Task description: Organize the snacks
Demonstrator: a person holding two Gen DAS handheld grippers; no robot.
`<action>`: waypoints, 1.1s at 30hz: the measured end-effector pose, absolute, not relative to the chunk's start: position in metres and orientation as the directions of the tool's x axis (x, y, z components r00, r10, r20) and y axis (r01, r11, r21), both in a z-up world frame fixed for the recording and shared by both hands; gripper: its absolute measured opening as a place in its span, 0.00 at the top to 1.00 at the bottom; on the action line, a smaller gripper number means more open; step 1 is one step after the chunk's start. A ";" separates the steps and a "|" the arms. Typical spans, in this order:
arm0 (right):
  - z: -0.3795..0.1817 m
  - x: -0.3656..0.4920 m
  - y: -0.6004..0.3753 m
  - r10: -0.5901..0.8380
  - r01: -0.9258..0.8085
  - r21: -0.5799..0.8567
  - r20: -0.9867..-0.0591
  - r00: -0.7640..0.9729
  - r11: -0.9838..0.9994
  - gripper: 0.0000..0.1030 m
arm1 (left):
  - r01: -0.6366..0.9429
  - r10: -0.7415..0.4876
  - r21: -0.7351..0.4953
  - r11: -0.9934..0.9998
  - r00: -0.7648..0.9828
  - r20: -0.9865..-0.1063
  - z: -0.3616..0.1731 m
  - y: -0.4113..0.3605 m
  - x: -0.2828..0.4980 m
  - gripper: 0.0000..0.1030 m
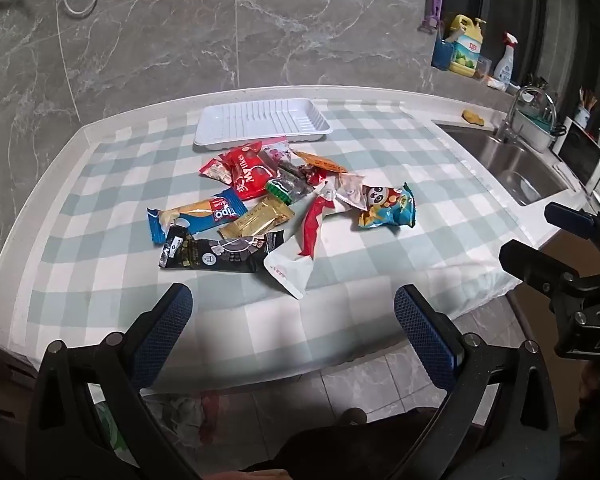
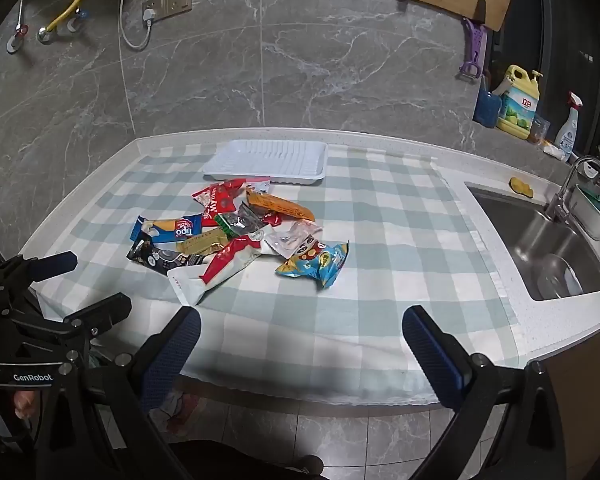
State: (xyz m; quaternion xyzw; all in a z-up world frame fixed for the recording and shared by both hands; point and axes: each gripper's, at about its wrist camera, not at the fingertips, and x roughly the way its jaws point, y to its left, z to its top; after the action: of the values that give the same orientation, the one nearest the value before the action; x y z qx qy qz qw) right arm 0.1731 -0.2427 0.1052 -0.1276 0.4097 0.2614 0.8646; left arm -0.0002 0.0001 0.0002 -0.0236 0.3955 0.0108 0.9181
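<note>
Your snacks (image 1: pixel 284 208) lie in one loose heap in the middle of the checked cloth (image 1: pixel 400 168), straight ahead of both grippers and well apart from them; the white ribbed tray (image 1: pixel 260 122) sits just behind the heap, its near rim touched or overlapped by the red Mylikes packet (image 1: pixel 252 172). Nothing is in the tray yet, so I judge the sorting has not begun.

The nearest pieces are the white pouch (image 1: pixel 290 272) and the black bar wrapper (image 1: pixel 216 254), at the heap's front edge. The bar's long axis runs across your view, left to right; the white pouch and the red-and-white sachet (image 1: pixel 314 220) on it slant away from you to the right. The panda bag (image 2: pixel 316 264) lies alone at the heap's right edge, puffed with air, and looks the easiest to pinch.

Your left gripper (image 1: pixel 292 312) faces the black bar and pouch; your right gripper (image 2: pixel 300 332) sits nearer the panda bag. Both have their jaws spread wide and hold nothing, hovering over the cloth's front edge.
</note>
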 end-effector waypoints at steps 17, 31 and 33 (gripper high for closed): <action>0.108 0.171 -0.246 0.365 -0.564 0.005 -0.767 0.528 0.826 0.00 | -0.055 0.011 -0.037 0.998 0.685 -0.728 0.003 0.001 0.000 0.00; 0.105 0.178 -0.244 0.369 -0.568 0.010 -0.770 0.521 0.823 0.00 | -0.071 0.015 -0.047 0.996 0.688 -0.726 0.001 0.001 0.001 0.00; 0.105 0.178 -0.243 0.368 -0.567 0.010 -0.770 0.522 0.823 0.00 | -0.073 0.016 -0.047 0.996 0.688 -0.726 0.002 0.001 0.001 0.00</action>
State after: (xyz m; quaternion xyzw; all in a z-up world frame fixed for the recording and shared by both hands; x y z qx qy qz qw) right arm 0.1781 -0.2428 0.1049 -0.1221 0.4072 0.2709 0.8636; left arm 0.0008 0.0009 0.0015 -0.0360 0.3945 0.0244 0.9179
